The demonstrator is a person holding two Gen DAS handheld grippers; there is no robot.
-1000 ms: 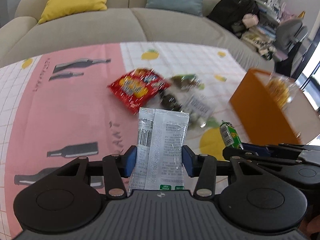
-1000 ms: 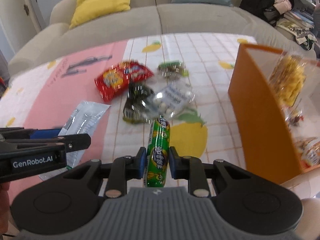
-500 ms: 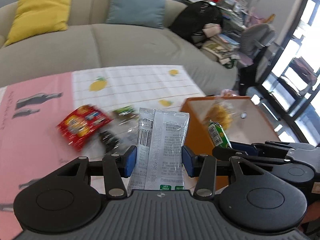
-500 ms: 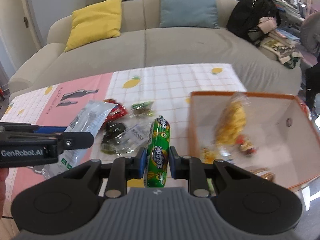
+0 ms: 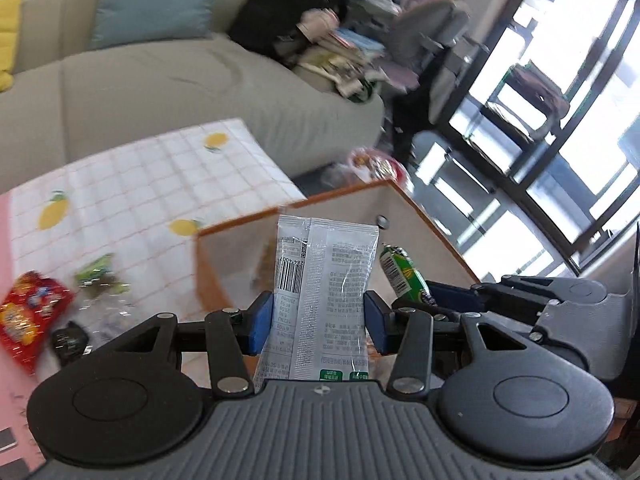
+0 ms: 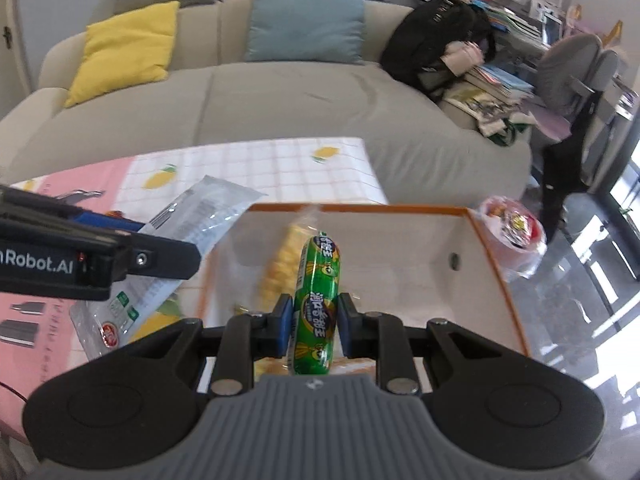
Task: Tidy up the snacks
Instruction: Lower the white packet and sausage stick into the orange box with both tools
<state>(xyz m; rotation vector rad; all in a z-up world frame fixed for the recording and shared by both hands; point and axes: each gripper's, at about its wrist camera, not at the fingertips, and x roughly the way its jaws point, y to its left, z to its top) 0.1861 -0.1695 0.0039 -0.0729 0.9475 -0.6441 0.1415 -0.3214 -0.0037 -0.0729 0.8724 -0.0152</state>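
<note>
Left wrist view: a red snack bag point(image 5: 28, 320) lies on the bench point(image 5: 132, 208) at far left; the left claw point(image 5: 318, 322) grips a silver sachet point(image 5: 324, 280) upright over the orange box point(image 5: 420, 208). Further right, the right claw point(image 6: 312, 326) pinches a green sausage stick point(image 6: 318, 300) above that box.

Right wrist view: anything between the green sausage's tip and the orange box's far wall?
Yes. In the right wrist view a yellow snack bag lies inside the orange box, just beyond the green sausage.
</note>
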